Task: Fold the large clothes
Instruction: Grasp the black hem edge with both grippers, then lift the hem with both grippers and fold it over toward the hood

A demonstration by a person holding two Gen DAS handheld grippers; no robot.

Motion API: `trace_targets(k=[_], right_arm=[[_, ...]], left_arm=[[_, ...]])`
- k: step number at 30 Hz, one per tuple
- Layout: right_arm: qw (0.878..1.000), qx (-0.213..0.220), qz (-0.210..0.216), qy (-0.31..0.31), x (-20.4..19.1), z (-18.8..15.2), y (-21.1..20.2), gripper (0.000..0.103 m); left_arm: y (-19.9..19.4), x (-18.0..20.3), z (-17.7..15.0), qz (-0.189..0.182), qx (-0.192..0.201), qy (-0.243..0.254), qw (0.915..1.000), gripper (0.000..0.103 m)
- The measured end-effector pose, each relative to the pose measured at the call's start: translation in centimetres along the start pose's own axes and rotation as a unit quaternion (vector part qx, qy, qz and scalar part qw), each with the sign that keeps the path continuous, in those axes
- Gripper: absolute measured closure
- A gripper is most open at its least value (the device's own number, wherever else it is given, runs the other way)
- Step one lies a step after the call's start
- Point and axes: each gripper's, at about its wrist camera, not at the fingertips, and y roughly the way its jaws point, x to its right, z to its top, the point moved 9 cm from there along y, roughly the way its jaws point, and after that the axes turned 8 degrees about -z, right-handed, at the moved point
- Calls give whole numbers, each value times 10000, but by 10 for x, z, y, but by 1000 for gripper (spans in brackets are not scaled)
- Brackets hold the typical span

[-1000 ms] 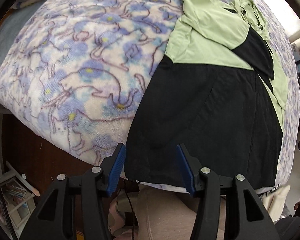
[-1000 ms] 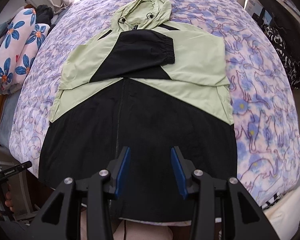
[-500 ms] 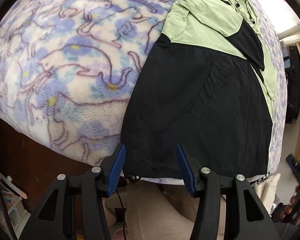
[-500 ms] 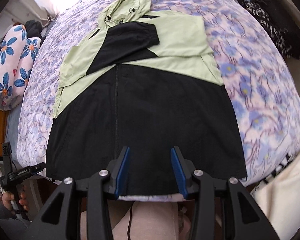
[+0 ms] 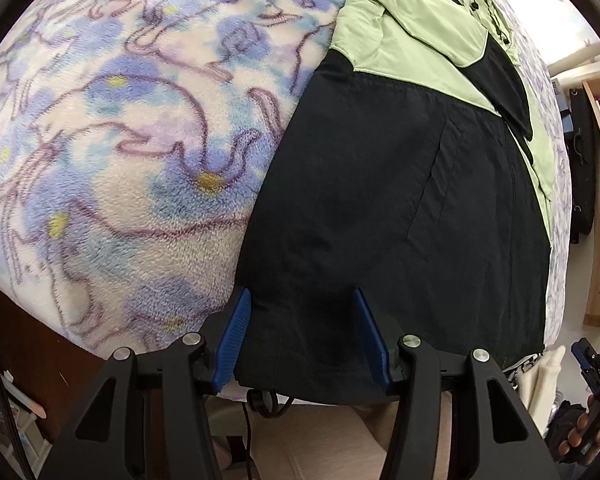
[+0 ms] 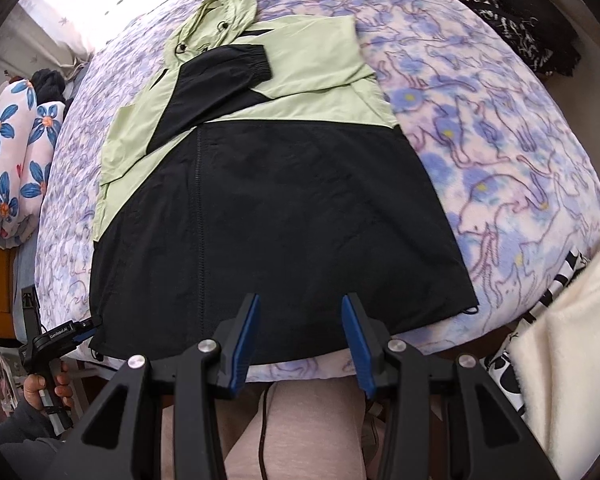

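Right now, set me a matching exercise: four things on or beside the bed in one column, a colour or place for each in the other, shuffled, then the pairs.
Things:
1. hood
2. folded sleeve
3. hem
4. flowered pillow

Descriptions:
A. black, with a gathered cuff, lying across the chest
B. light green, at the far end of the jacket
C. white with blue flowers, left of the jacket in the right wrist view
D. black, at the near edge of the bed, just ahead of both jaws

Pairs: 1-B, 2-A, 3-D, 4-C
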Motion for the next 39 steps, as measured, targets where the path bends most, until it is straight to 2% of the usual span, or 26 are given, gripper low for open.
trace_targets(k=[3, 5, 9, 12, 14, 15, 19, 23, 28, 30, 31, 32, 33, 34, 35, 39], right_arm=[[9998, 9, -61, 192, 16, -5, 3, 56], [9993, 15, -77, 372, 29, -7, 7, 45], [9971, -22, -119, 756, 62, -5, 24, 45], [9953, -87, -292, 914, 92, -1, 44, 45], [9938, -159, -343, 1044, 109, 1, 55, 45], [9929, -191, -364, 1118, 119, 3, 61, 45], [9906, -227, -471, 1263, 146, 5, 79, 45], [9899, -482, -196, 1320, 152, 0, 98, 45], [9909, -620, -173, 1180, 142, -6, 112, 43], [9896, -685, -250, 1240, 141, -7, 113, 46], [9892, -723, -266, 1250, 140, -7, 113, 58], [9893, -774, -250, 1211, 137, -7, 112, 73], [9896, -817, -317, 1137, 135, -7, 111, 78], [9901, -844, -369, 1058, 132, -6, 110, 80], [9906, -835, -428, 997, 130, -4, 106, 81], [9921, -702, -675, 795, 118, 2, 86, 82]], left_arm=[[0, 3, -3, -4, -4, 79, 10000, 48], [1, 5, -5, -3, -48, 137, 9999, 47], [0, 6, -8, 17, -101, 247, 9996, 47], [-2, 6, -12, -101, -104, 247, 9996, 38], [-3, 8, -16, -178, -120, 262, 9994, 28], [-2, 10, -17, -157, -118, 311, 9993, 27], [5, 20, -23, 140, -142, 664, 9976, 21], [14, 25, -25, 341, -257, 930, 9948, 10], [26, 31, -26, 592, -383, 1059, 9919, 9], [26, 30, -24, 654, -396, 994, 9921, 15], [25, 28, -23, 743, -395, 935, 9921, 29], [23, 27, -20, 781, -382, 886, 9923, 49], [20, 26, -18, 758, -381, 768, 9934, 60], [17, 24, -17, 659, -413, 655, 9948, 80], [14, 25, -16, 561, -431, 557, 9959, 87], [1, 33, -12, 589, -443, 473, 9962, 93]])
